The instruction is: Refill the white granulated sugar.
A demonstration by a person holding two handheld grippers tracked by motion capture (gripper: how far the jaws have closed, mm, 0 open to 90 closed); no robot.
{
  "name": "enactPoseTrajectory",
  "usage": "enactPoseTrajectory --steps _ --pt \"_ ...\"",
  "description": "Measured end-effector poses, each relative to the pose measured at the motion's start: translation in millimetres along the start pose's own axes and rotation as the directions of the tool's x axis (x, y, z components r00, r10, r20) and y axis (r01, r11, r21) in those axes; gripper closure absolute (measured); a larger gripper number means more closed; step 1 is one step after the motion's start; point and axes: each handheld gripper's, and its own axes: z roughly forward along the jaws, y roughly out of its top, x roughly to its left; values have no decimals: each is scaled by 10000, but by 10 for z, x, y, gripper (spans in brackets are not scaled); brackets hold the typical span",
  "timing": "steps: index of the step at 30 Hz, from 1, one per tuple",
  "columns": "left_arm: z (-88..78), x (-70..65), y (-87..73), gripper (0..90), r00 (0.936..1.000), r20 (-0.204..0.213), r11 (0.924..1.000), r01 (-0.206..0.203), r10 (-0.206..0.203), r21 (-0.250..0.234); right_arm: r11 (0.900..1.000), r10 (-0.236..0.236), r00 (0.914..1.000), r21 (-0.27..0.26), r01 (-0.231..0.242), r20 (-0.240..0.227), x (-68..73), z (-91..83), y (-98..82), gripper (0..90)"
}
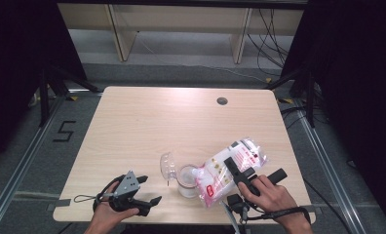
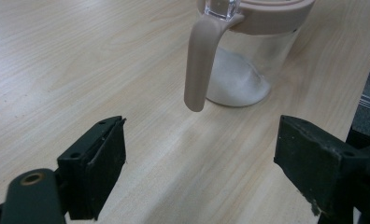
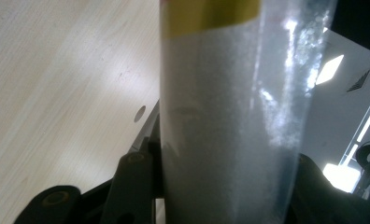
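We pour white powder from bag to jar

Near the table's (image 1: pixel 132 117) front edge, our right gripper (image 1: pixel 238 171) clamps the tilted clear plastic powder bag (image 1: pixel 232 168) over the clear pink-lidded jar (image 1: pixel 186 181), barely filled; left gripper (image 1: pixel 144 190) gapes empty.

Far half of the light wooden tabletop (image 1: pixel 181 117) is bare, w/ plenty of room to pass. Near edge is crowded: clear plastic jar with a pinkish rim and handle (image 1: pixel 187 179) stands centre-front, its clear flip lid (image 1: pixel 168 165) tipped open to the left. White-filled plastic bag with red print (image 1: pixel 230 168) leans over the jar from the right, blocking that side. Left front corner is free between the left gripper (image 1: pixel 147 190) & the jar.
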Motion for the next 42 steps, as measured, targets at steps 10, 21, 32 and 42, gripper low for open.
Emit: enactPoseTrajectory --steps 10,21,32,42 --pt "-1 12 5 161 9998 24 9998 -188 188 -91 9998 208 9998 82 -208 -67 12 -1 10 642" --pt "-12 3 3 161 10000 -56 10000 -47 47 -40 9999 136 9999 -75 -136 -66 9 14 14 647" --pt "-17 18 9 161 9995 -54 9995 -317 317 -1 9987 498 9987 106 -497 -97 22 -6 12 650" --pt "-16 17 9 161 9995 -48 9995 -301 301 -11 9987 502 9987 45 -502 -67 18 -8 13 651"
